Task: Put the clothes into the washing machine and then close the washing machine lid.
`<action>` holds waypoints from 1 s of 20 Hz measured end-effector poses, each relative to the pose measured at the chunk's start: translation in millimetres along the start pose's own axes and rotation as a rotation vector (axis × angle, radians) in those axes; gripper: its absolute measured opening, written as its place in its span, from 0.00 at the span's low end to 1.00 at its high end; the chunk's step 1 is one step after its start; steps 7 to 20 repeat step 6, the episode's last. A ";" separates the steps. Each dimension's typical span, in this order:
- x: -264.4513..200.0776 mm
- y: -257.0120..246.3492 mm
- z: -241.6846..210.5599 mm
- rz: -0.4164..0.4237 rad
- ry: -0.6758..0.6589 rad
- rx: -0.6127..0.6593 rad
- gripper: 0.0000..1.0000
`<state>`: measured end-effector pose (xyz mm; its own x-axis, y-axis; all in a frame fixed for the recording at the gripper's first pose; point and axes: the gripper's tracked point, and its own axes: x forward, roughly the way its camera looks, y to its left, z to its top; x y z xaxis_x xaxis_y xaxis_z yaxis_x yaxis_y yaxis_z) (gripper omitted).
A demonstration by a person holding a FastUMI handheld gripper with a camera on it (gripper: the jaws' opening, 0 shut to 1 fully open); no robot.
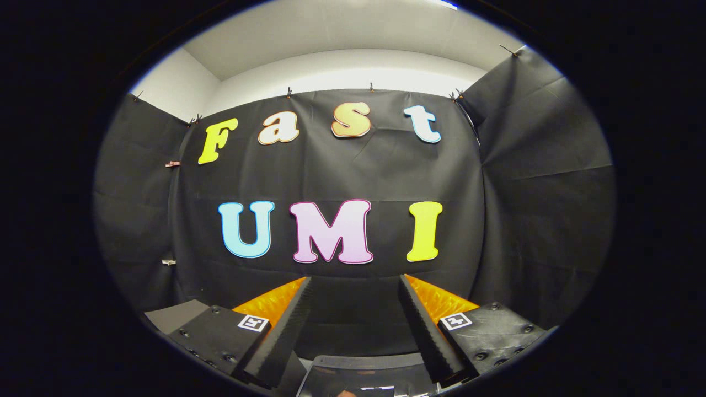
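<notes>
Facing booth wall, gripper jaws apart, nothing between.

- My gripper has its fingers spread wide, nothing between them, open air ahead.
- Straight ahead, beyond the fingertips, the booth's black cloth wall blocks the way; it's well apart from me.
- Side cloth walls close in left and right.
- Low, between the finger bases, a dark glossy panel sits just under me; can't tell what it is.
</notes>
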<state>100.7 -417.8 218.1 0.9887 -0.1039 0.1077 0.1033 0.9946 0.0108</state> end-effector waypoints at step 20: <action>-0.6 -0.6 -0.6 -0.004 -0.001 -0.001 0.97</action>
